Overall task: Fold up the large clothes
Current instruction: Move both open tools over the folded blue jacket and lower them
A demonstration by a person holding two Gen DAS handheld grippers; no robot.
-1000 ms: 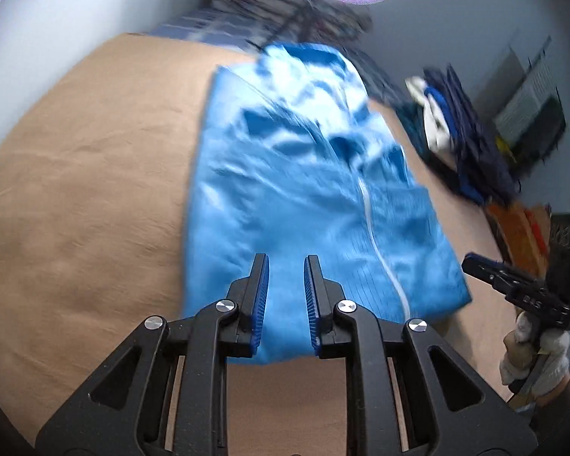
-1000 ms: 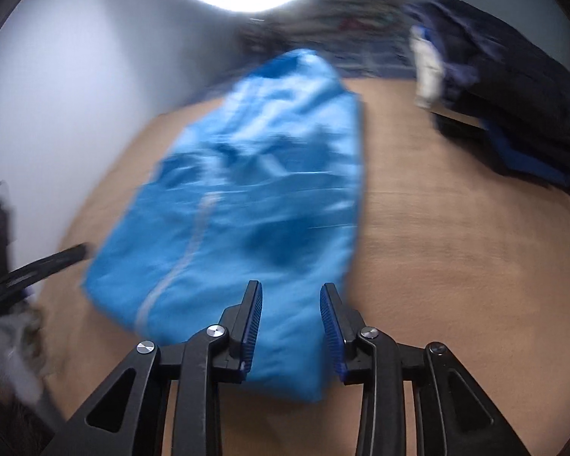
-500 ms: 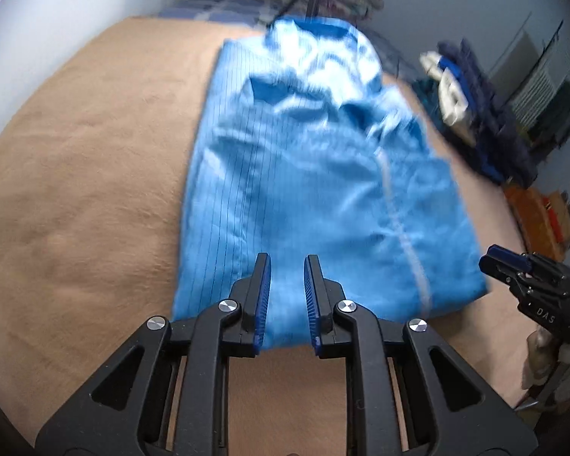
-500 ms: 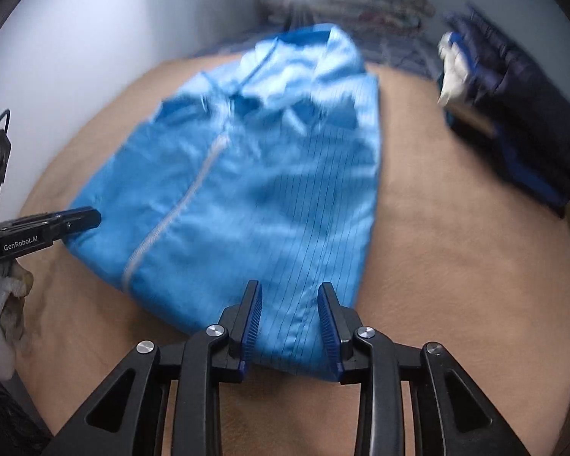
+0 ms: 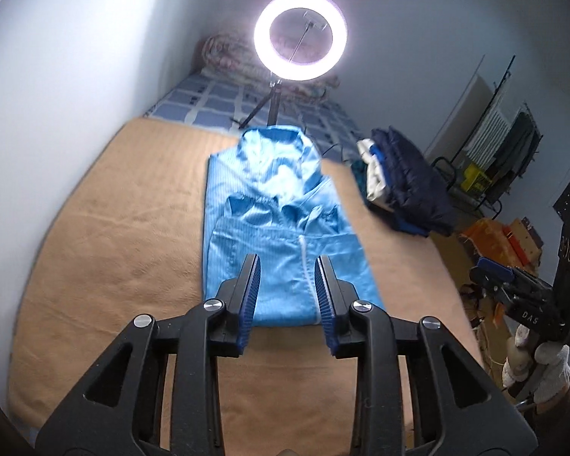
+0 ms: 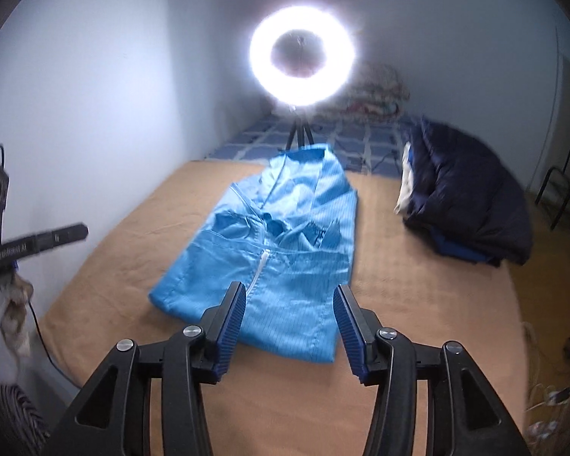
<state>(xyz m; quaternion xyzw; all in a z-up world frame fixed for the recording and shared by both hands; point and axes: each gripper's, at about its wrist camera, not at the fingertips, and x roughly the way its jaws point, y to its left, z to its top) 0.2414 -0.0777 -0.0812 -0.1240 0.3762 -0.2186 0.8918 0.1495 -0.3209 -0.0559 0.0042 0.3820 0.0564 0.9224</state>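
A light blue zip-up garment (image 5: 273, 224) lies flat on the tan blanket (image 5: 114, 235), sleeves folded in, collar toward the ring light. It also shows in the right wrist view (image 6: 281, 250). My left gripper (image 5: 287, 292) is open and empty, raised above the garment's near hem. My right gripper (image 6: 288, 315) is open and empty, also raised near the hem. The right gripper appears at the right edge of the left wrist view (image 5: 513, 288); the left gripper shows at the left edge of the right wrist view (image 6: 41, 243).
A lit ring light (image 5: 300, 38) on a tripod stands behind the collar. A pile of dark folded clothes (image 6: 467, 197) sits on the bed's right side. A white wall (image 5: 76, 76) bounds the left. Boxes and a rack (image 5: 505, 228) stand beyond the right edge.
Both grippers opened wider and lifted back from the garment's hem. The views tilted up, so the ring light and wall now show. The garment lies still.
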